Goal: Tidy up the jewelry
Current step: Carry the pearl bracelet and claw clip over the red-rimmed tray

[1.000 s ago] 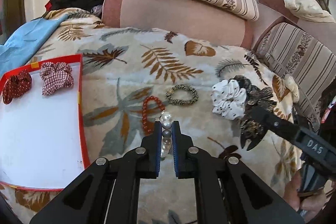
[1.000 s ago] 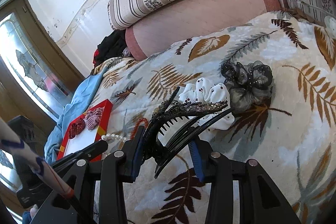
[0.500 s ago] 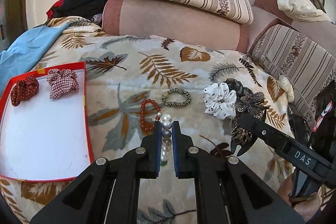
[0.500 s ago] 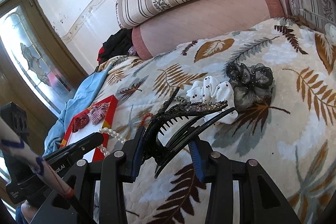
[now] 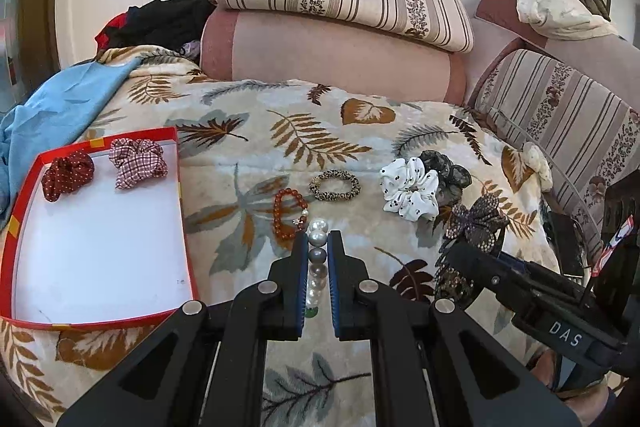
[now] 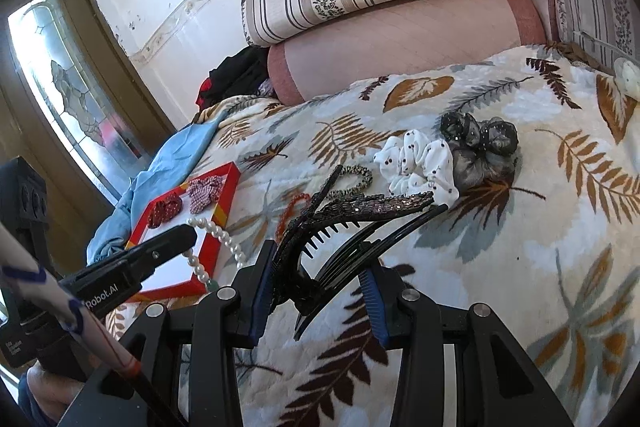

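Observation:
My left gripper is shut on a pearl bracelet, held above the blanket; the pearls hang from it in the right wrist view. My right gripper is shut on a black beaded hair claw clip, also seen in the left wrist view. A red-rimmed white tray at the left holds a red dotted scrunchie and a plaid scrunchie. A red bead bracelet, a leopard hair tie, a white dotted scrunchie and a grey scrunchie lie on the blanket.
The leaf-patterned blanket covers the bed. Striped cushions and a pink bolster line the back, with a striped cushion at the right. A blue cloth lies beyond the tray. A door stands at the left.
Both grippers have risen and pulled back from the blanket with their items held. The pearl bracelet has lifted clear of the red bead bracelet.

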`<act>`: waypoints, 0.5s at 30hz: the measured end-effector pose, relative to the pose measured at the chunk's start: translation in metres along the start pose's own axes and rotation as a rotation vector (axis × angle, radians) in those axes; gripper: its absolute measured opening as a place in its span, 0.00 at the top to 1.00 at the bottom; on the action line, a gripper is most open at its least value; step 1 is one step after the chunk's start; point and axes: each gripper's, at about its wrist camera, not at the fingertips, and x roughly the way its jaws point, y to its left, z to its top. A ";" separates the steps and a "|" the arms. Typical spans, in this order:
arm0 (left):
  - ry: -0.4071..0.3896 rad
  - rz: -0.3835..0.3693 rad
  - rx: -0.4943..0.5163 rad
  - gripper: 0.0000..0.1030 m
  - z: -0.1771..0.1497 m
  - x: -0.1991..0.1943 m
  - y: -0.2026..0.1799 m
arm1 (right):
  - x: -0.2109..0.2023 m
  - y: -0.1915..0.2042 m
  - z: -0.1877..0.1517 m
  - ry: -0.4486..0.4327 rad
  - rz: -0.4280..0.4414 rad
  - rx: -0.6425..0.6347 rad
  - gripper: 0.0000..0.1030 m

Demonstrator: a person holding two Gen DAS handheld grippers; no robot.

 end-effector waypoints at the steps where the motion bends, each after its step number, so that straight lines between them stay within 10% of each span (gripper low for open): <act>1: -0.001 -0.002 -0.001 0.91 -0.001 -0.001 0.000 | 0.000 0.001 -0.001 0.004 -0.002 -0.001 0.57; 15: -0.025 -0.012 -0.025 0.91 -0.002 -0.014 0.009 | -0.010 0.010 -0.013 0.030 -0.018 -0.005 0.57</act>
